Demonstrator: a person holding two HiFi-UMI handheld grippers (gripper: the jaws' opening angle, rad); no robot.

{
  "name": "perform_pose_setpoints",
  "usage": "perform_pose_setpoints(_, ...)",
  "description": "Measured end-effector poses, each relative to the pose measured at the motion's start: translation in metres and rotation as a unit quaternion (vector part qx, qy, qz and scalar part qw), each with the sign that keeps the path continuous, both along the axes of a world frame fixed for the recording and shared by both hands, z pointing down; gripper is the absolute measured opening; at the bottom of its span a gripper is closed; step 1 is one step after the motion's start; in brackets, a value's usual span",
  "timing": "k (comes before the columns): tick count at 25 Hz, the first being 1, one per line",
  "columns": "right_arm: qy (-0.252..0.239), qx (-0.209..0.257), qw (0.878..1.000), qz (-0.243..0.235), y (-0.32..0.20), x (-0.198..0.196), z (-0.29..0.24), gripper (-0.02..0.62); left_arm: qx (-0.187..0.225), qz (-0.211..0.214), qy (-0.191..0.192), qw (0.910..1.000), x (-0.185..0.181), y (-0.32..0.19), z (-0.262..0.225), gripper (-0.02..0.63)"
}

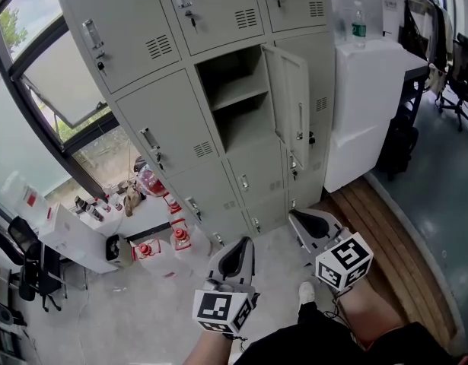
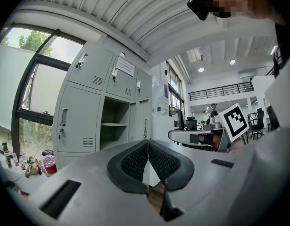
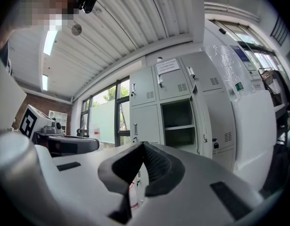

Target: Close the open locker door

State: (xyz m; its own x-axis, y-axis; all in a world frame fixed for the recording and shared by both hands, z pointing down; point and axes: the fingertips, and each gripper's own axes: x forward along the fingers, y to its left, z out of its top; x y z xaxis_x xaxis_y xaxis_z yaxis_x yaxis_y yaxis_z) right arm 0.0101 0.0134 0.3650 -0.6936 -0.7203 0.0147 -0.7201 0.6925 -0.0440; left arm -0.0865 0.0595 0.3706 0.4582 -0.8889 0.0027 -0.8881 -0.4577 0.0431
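While the locker door [image 1: 288, 101] hangs swung out at the right of its open compartment [image 1: 232, 97] in the grey locker bank [image 1: 142, 44] — left hand-held gripper [image 1: 238, 251] low before it, jaws pressed together on nothing, right hand-held gripper [image 1: 304, 219] likewise closed, empty — the 2 well apart from the door.

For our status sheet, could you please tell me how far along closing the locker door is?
Done: nothing; the locker door stands open. In hand: left gripper and right gripper, both shut and empty, held short of it. Left: reach it and push it closed.
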Motion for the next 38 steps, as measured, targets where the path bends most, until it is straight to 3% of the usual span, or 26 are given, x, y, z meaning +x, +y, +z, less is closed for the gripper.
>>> perform_pose_setpoints(26, -0.014, -0.025, 0.999, -0.018, -0.146, 0.029, 0.014, 0.054, -0.022, -0.004, 0.005, 0.9997, 0.032, -0.141, 0.017, 0.018)
perform_pose_setpoints(27, -0.015, -0.021, 1.000, -0.014, -0.151, 0.031, 0.014, 0.068, -0.024, -0.005, 0.006, 0.9997, 0.034, -0.146, 0.018, 0.018)
perform_pose_setpoints(28, -0.016, -0.016, 1.000, -0.009, -0.156, 0.034, 0.014, 0.192, -0.025, -0.006, 0.006, 0.9996, 0.035, -0.149, 0.019, 0.018)
perform_pose_setpoints(29, -0.016, -0.011, 1.000, -0.003, -0.161, 0.037, 0.014, 0.246, -0.026, -0.007, 0.007, 0.9996, 0.036, -0.153, 0.020, 0.018)
perform_pose_setpoints(31, -0.017, -0.008, 1.000, 0.009, -0.171, 0.044, 0.015, 0.285, -0.028, -0.009, 0.007, 0.9995, 0.038, -0.159, 0.022, 0.018)
perform_pose_setpoints(38, -0.032, -0.013, 0.999, 0.029, -0.203, 0.070, 0.009, 0.308, -0.027, -0.016, 0.003, 0.9995, 0.048, -0.179, 0.016, 0.018)
